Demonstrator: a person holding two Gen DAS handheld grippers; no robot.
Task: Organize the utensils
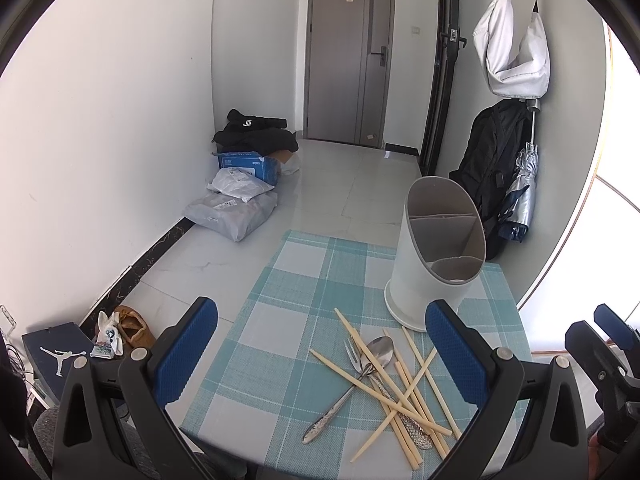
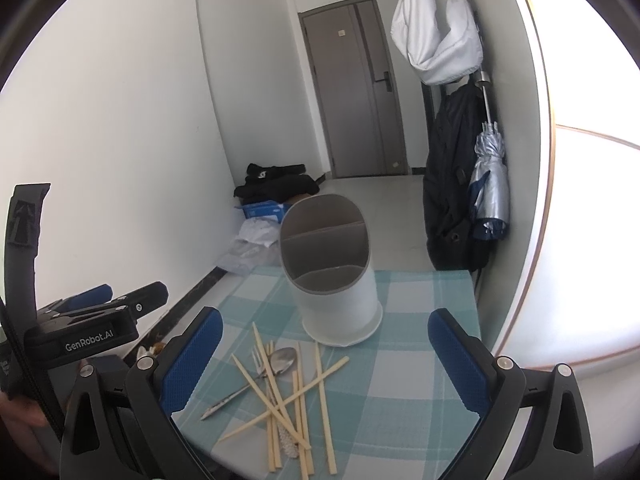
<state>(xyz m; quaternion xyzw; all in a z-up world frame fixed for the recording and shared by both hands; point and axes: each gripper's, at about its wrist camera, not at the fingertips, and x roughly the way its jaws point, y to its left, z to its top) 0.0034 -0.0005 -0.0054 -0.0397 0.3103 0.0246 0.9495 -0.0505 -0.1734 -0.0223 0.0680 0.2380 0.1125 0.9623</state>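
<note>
1. Teal-and-white checked cloth (image 1: 280,280) covers the tabletop; all task items sit on it.
2. Holder (image 1: 436,256): white, oval, grey inside, upright at the far right of the cloth. Dividers split it into compartments; all that can be seen are empty.
3. Chopsticks (image 1: 404,392): pale wood, several, lying loose and crossed in a heap on the near part of the cloth, in front of the holder and apart from it.
4. Spoon (image 1: 380,354): metal, bowl toward the holder, lying in the heap with chopsticks crossing over its handle.
5. Fork (image 1: 354,356): metal, tines toward the holder, just left of the spoon bowl, touching the heap. Which patterned handle belongs to which piece I cannot tell.
6. Left gripper (image 1: 322,340): blue pads spread wide, nothing between them, above the near edge of the cloth. The heap lies between and below the fingers.
7. Right gripper (image 2: 326,352): also spread wide, holding nothing, over the near edge with the heap and holder ahead of it.
8. Background: grey door (image 1: 348,56), white bag (image 1: 512,48) hanging on the right wall.
</note>
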